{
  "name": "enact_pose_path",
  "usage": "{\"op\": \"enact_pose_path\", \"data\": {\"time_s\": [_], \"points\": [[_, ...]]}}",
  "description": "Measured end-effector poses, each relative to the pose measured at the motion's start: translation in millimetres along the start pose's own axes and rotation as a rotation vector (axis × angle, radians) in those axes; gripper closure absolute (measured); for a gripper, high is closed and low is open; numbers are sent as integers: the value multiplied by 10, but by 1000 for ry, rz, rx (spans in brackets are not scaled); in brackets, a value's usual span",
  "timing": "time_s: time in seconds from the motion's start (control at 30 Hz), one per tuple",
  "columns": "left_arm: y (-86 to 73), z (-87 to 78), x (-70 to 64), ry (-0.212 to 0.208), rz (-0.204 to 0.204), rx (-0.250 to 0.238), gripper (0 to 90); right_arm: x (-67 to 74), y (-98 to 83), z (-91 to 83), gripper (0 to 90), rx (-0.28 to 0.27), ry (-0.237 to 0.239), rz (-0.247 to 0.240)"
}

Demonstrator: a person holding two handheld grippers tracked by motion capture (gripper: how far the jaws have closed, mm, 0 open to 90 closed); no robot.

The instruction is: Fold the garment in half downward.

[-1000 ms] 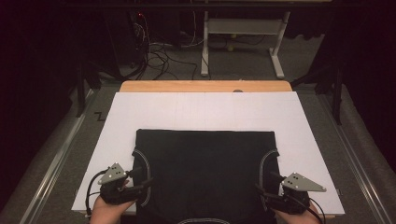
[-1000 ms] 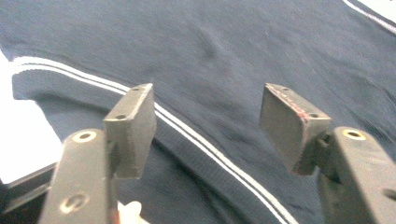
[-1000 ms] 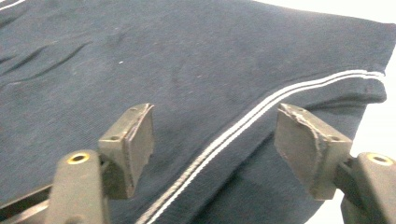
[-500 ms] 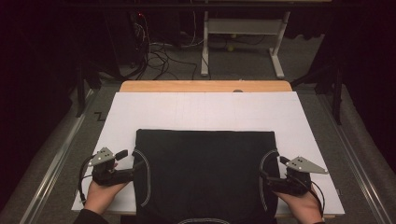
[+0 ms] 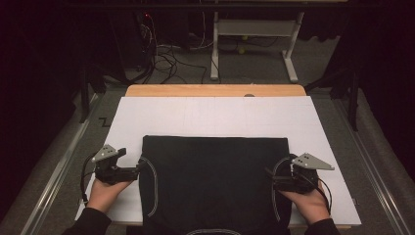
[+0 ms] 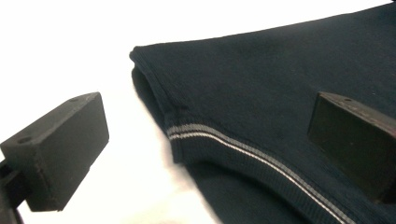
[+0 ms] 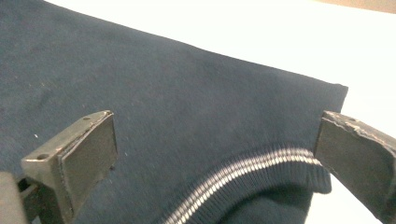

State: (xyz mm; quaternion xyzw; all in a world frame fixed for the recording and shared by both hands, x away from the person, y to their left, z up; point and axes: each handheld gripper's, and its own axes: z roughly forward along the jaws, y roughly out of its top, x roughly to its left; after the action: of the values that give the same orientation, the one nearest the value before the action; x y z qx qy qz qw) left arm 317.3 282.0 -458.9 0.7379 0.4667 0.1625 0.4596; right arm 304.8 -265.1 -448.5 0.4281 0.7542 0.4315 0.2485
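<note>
1. Lying flat on the white sheet [image 5: 215, 117] near the front edge of the table [image 5: 215, 90]: a dark shirt [image 5: 215, 176], folded into a neat rectangle, sleeve cuffs with a pale stripe turned in at both sides.
2. Hovering at the shirt's left edge, left gripper [image 5: 131, 172] with jaws standing wide apart, nothing between them; striped cuff [image 6: 243, 149] lying just ahead.
3. Hovering at the right edge, right gripper [image 5: 272, 177], jaws also spread wide and holding nothing; the other striped cuff [image 7: 252, 172] lying between them and below.
4. Probably handling as soft, light and limp: sagging wherever not supported, sliding easily on the smooth sheet.
5. Probably best taking hold at the thicker ribbed cuffs or the folded side edges, both sides together.
6. Beyond the table: grey floor, tangled cables [image 5: 166, 58], a white frame [image 5: 254, 44], dark room all around.
</note>
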Motion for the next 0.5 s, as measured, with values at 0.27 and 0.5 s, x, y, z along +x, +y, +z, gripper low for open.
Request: {"op": "enact_pose_path", "data": {"time_s": [0.27,0.5], "points": [[107,22,50,-25,-8,-36,0,234,167,95,1,-27,43,-40],[176,55,18,-39,14,-44,0,489,288,153,2,-47,90,-65]]}}
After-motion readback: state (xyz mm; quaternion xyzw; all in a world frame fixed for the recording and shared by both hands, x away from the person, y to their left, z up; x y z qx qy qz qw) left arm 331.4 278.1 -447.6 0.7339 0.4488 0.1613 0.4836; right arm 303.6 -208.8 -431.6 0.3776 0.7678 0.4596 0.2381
